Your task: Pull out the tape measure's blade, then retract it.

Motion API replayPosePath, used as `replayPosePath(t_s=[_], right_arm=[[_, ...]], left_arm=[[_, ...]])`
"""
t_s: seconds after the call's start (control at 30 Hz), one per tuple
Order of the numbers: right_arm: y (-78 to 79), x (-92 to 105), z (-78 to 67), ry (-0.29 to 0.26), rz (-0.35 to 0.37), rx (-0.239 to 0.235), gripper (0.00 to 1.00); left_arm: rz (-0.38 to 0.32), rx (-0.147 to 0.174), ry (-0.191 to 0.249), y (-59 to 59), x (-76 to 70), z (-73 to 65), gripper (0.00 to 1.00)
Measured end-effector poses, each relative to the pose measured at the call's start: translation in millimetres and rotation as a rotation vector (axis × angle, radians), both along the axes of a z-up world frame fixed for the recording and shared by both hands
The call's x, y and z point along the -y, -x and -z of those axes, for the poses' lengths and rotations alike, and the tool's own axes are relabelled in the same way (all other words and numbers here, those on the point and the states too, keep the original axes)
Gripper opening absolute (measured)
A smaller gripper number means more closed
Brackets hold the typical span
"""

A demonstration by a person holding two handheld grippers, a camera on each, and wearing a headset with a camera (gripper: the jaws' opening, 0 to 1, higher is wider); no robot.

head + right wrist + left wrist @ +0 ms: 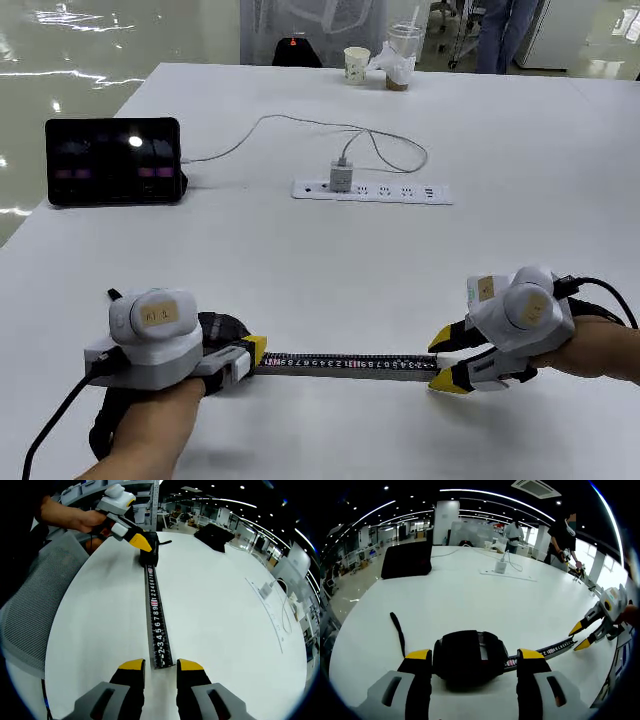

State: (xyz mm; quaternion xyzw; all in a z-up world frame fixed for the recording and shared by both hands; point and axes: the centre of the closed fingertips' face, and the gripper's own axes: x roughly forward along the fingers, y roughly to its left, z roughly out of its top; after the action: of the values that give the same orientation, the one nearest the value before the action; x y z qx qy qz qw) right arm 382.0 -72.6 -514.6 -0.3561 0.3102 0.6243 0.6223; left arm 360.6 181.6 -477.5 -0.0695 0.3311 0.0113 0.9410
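Note:
My left gripper [245,355] is shut on the black tape measure case [222,328], which rests on the white table [300,270]. In the left gripper view the case [470,652] sits between the yellow-tipped jaws. The black blade [345,362] lies flat, pulled out to the right. Its end reaches my right gripper [447,360], which stands open with one yellow tip on each side of the blade tip. In the right gripper view the blade [156,615] runs from the gripper [161,665] up to the case [148,555].
A dark tablet [113,160] stands at the back left. A white power strip [370,190] with a charger and cable lies mid-table. Cups [357,64] stand at the far edge. A grey mesh chair [30,605] is beside the table.

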Motion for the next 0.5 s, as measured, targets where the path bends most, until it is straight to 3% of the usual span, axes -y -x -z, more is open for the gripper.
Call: replayPosePath(t_s=[0.5], right_arm=[[-2.5,0.9,4.4,-0.002,-0.011,-0.002,0.13]], left_arm=[[-0.010,-0.011,-0.006,-1.1,-3.2,3.3,0.61]])
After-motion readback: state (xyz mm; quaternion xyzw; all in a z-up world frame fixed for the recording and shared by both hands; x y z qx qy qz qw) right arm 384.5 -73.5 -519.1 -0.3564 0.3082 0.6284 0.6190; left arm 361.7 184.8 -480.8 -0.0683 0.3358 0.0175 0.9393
